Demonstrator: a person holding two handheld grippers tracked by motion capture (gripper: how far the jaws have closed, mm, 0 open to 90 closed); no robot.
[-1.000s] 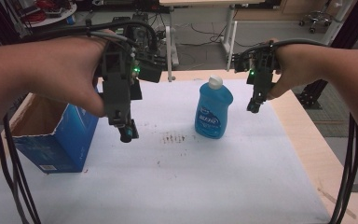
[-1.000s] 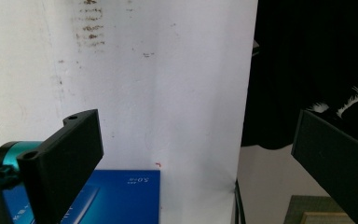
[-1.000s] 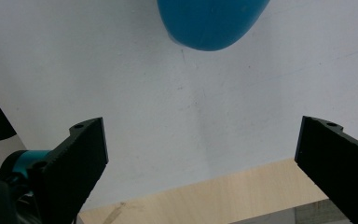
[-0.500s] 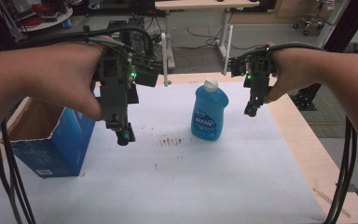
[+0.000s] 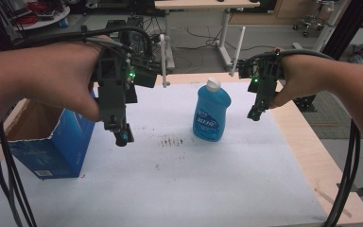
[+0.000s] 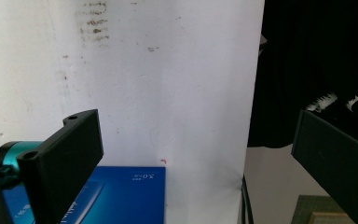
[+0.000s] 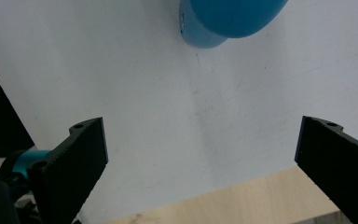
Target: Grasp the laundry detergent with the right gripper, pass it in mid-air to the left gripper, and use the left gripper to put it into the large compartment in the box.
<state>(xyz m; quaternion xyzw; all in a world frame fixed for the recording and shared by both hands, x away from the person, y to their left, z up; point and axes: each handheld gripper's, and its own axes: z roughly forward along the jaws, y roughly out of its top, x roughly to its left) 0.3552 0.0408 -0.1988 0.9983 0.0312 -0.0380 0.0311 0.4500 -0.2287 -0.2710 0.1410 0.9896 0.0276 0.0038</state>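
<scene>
The blue soap bottle stood upright on the white table cover. The right gripper hung just right of it, jaws spread wide and empty. The left gripper, jaws likewise apart, hovered well left of the bottle, beside the open blue box.

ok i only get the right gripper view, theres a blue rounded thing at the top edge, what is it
observer: A blue dish soap bottle with a white cap, standing upright on the white sheet.
operator: is my right claw touching it
observer: No. In the high view the right claw hangs beside the bottle with a gap between them, on the side of the bare wooden table edge.
operator: and the left claw
observer: The left claw is open above the sheet, beside an open blue cardboard box at the sheet's left edge.
</scene>
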